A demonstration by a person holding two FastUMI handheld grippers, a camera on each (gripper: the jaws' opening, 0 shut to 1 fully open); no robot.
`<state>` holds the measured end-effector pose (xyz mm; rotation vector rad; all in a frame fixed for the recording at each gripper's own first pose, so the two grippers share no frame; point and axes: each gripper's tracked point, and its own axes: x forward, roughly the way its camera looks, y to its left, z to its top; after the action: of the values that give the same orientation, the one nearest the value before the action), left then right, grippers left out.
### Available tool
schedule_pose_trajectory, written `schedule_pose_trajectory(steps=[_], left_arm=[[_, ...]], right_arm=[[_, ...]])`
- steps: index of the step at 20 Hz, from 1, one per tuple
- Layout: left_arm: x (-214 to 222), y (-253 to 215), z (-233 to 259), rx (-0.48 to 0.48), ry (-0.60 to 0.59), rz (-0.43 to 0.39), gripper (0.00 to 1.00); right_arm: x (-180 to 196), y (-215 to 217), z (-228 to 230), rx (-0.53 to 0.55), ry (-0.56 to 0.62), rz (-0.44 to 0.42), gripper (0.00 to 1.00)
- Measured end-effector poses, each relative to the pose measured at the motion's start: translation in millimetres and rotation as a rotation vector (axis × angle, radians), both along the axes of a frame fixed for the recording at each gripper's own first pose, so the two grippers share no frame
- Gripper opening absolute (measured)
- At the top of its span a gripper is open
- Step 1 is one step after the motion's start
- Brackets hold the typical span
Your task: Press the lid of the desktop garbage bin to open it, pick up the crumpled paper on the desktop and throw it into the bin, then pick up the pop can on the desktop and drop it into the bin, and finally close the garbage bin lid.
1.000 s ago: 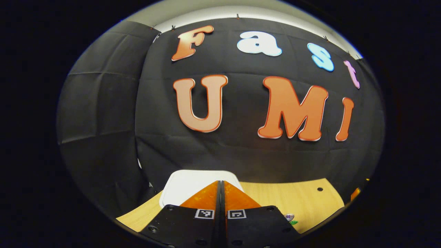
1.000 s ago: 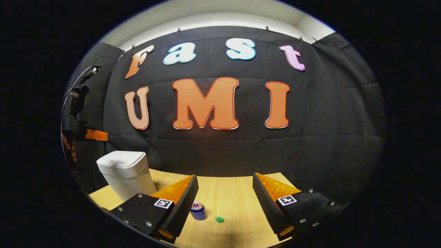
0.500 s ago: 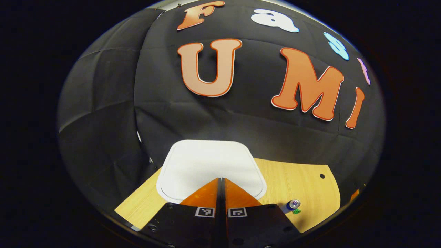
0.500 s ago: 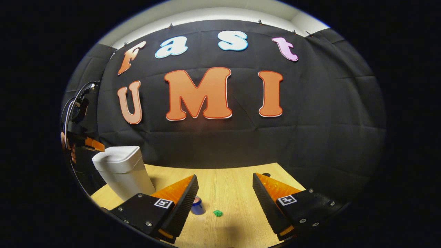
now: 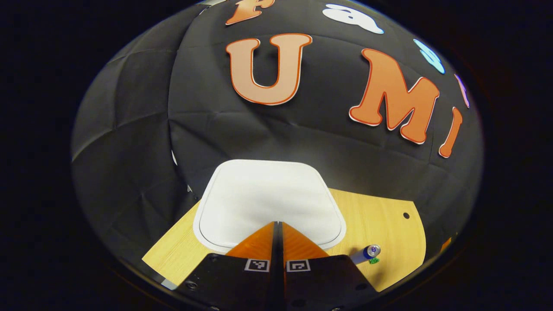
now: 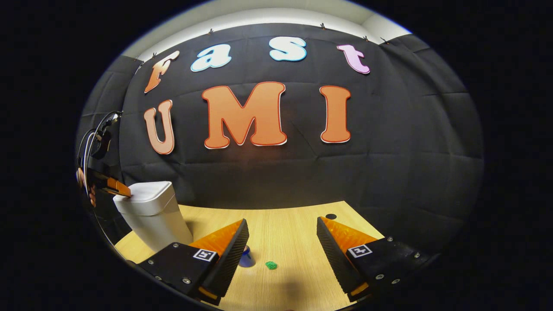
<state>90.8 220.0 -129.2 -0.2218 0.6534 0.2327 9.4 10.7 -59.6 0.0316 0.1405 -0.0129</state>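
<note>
Left gripper point(image 5: 278, 224) jaws closed over bin lid point(image 5: 268, 194); right gripper point(image 6: 283, 235) jaws open above desk point(image 6: 293, 229).

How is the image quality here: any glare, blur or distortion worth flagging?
Left gripper view: sharp, strong fisheye bending of the table edge; the white lid is bright and nearly featureless. Right gripper view: sharp, evenly lit, soft shadow beside the bin; the can is partly hidden by a finger.

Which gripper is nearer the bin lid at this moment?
Left. The left gripper, fingers closed together, sits right over the near edge of the white bin lid. The right gripper, open, hangs over the desk off to the bin's right, above the pop can.
</note>
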Motion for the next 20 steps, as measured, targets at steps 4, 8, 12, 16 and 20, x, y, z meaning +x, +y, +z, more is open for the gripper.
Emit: schedule_pose_trajectory(steps=[4,8,12,16,20], left_arm=[[-3,-1,3,-0.007,-0.01,0.008,0.0],[0,-3,58,0.094,-0.2,0.003,0.02],[-16,-37,127,0.149,-0.422,-0.023,0.0],[-38,-69,156,0.137,-0.545,-0.043,0.0],[-60,-98,172,0.183,-0.607,-0.073,0.0]], right_arm=[[2,0,5,0.008,-0.014,0.006,0.94],[1,-5,8,-0.014,-0.017,0.008,0.94],[-2,-20,8,-0.029,-0.016,-0.015,0.95],[-4,-40,1,-0.043,0.001,-0.047,0.94],[-2,-59,1,-0.037,-0.002,-0.085,0.95]])
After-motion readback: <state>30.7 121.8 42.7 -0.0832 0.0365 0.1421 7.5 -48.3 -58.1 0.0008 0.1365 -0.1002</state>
